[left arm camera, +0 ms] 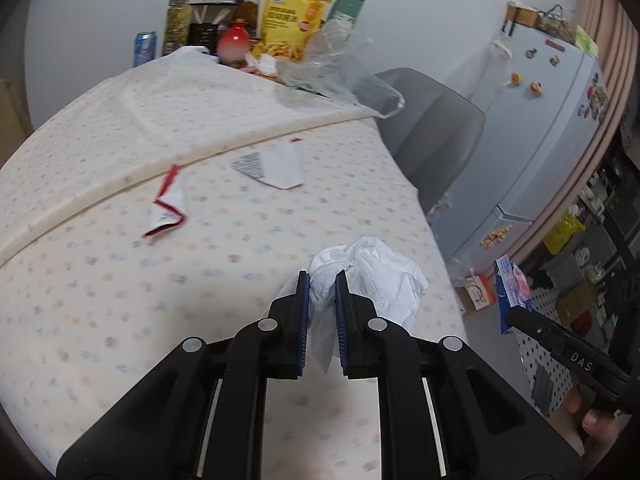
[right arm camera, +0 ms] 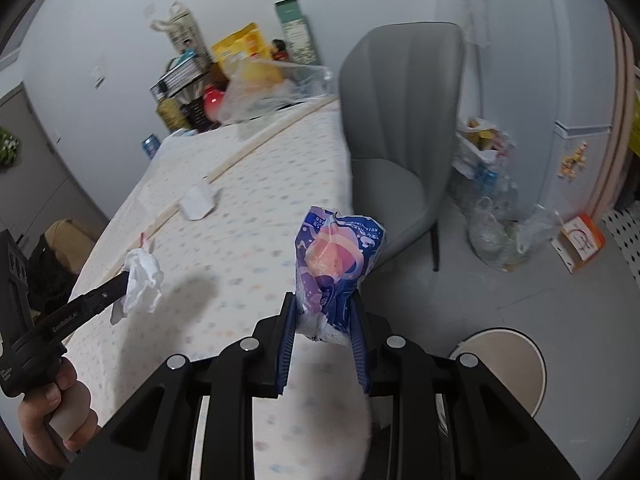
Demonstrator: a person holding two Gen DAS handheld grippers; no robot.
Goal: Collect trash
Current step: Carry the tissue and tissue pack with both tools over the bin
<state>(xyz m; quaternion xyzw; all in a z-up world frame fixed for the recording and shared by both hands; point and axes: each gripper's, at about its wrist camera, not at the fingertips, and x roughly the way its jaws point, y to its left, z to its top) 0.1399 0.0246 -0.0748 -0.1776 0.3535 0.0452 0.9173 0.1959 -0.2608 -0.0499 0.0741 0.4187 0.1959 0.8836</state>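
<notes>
The left hand-held gripper (left arm camera: 322, 280) pinches a crumpled white tissue (left arm camera: 372, 276) at lower centre of the left wrist view, lifted above the counter (left arm camera: 100, 280). The right hand-held gripper (right arm camera: 324, 304) is clamped on a blue and pink wrapper (right arm camera: 340, 256), held up at the centre of the right wrist view, past the counter's edge. So two pieces look collected but not yet dropped anywhere. Still lying on the counter, in the middle of the left view, are a red-edged torn wrapper (left arm camera: 168, 208) and a white printed packet (left arm camera: 276, 166). A clear plastic bag (left arm camera: 340, 76) sits at the upper centre. I judge the task roughly half done.
</notes>
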